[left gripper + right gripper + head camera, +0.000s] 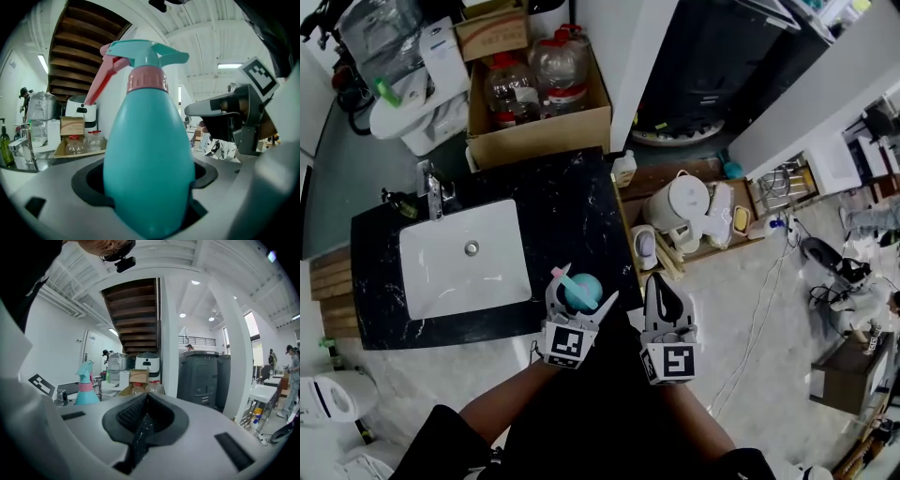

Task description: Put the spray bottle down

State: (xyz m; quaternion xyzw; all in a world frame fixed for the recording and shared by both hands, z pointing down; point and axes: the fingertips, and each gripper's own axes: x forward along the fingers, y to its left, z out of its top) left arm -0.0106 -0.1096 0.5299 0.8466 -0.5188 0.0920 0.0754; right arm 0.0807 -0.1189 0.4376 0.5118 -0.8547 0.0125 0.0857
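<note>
A teal spray bottle [581, 292] with a pink collar and pink trigger stands upright between the jaws of my left gripper [582, 298], which is shut on its body. In the left gripper view the spray bottle [149, 154] fills the middle. It hangs over the front right corner of the black marble counter [553, 216]. My right gripper [664, 297] is beside it to the right, shut and holding nothing. The right gripper view shows the spray bottle [86, 386] at the left, and my right gripper [141, 420] with its jaws pressed together.
A white sink basin [464, 258] with a chrome tap [431, 190] is set in the counter's left half. A cardboard box of plastic jugs [539, 94] stands behind the counter. A wooden shelf with a kettle [680, 202] lies to the right, below counter level.
</note>
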